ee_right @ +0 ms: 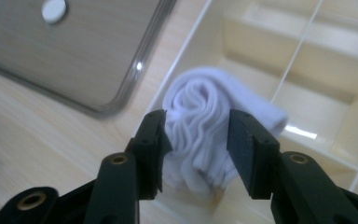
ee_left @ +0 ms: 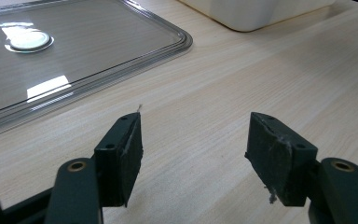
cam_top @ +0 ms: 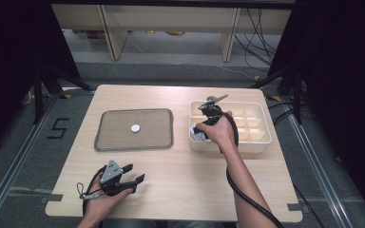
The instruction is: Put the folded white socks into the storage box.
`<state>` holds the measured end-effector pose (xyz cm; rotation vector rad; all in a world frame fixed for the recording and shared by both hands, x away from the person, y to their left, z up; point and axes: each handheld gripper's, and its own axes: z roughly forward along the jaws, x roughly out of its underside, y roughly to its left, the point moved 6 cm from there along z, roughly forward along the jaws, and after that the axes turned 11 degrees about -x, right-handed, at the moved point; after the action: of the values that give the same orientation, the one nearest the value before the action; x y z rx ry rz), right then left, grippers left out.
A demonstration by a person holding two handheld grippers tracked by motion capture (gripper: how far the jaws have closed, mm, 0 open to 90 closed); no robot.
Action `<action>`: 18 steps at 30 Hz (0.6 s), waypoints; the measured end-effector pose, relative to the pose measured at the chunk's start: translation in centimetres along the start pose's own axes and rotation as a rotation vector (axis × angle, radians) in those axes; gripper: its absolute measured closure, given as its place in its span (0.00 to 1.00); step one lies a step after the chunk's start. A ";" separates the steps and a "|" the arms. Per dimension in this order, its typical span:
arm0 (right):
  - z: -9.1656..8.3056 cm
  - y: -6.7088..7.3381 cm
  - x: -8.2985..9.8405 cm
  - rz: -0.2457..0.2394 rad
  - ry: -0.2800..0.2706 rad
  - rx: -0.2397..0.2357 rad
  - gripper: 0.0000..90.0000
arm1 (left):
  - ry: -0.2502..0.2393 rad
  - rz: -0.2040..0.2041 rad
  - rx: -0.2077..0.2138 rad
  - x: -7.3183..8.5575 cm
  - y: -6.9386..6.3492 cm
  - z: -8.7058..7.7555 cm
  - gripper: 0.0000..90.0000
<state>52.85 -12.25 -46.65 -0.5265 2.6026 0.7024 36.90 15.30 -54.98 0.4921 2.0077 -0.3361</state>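
At lower left of the high view, the left gripper (cam_top: 134, 172) rests on the pale wooden table (cam_top: 180, 180), held by a hand whose forearm enters from the bottom edge; its jaws point toward the right of the frame and stand wide with nothing between them. Right of centre, the right gripper (cam_top: 198, 133) is held by a hand over the near-left corner of the cream plastic divided organiser box (cam_top: 256, 142), the forearm running up from the bottom edge; a bit of white shows under the fingers. Left of the box lies the grey rectangular tray (cam_top: 164, 142) with a small white round disc (cam_top: 135, 128) at its centre.

Left gripper view: both black pads (ee_left: 121, 156) hover over bare wood, well apart. The tray rim (ee_left: 182, 44) sits at upper left, the box's wall (ee_left: 256, 14) at the top edge.

Right gripper view: this one shows what the high view hides, a rolled white sock (ee_right: 200, 121) lying in the box's corner compartment, between the jaws. The jaws are part open; the left pad looks just against the sock, the right pad stands off it. Box dividers (ee_right: 303, 51) fill the upper right.
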 end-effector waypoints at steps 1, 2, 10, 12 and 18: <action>-0.5 0.2 -0.2 0.037 -0.016 0.011 0.63 | -0.001 -0.002 0.000 0.0 0.0 0.0 0.39; -0.8 -0.1 -0.6 -0.023 -0.048 0.013 0.64 | -0.004 -0.005 0.001 0.0 -0.1 0.0 0.39; -1.1 -0.8 -1.0 -0.034 -0.072 0.060 0.67 | -0.003 0.001 0.001 0.0 0.0 0.0 0.39; -0.8 -1.1 -1.0 -0.019 -0.071 0.075 0.62 | -0.005 0.000 0.001 0.0 0.0 0.0 0.39; 0.4 -1.8 -0.3 -0.009 0.001 0.104 0.77 | -0.002 0.000 0.002 0.0 0.0 0.0 0.39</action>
<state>54.04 -13.43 -47.55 -0.5060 2.6191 0.5605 36.88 15.28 -54.96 0.4934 2.0050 -0.3387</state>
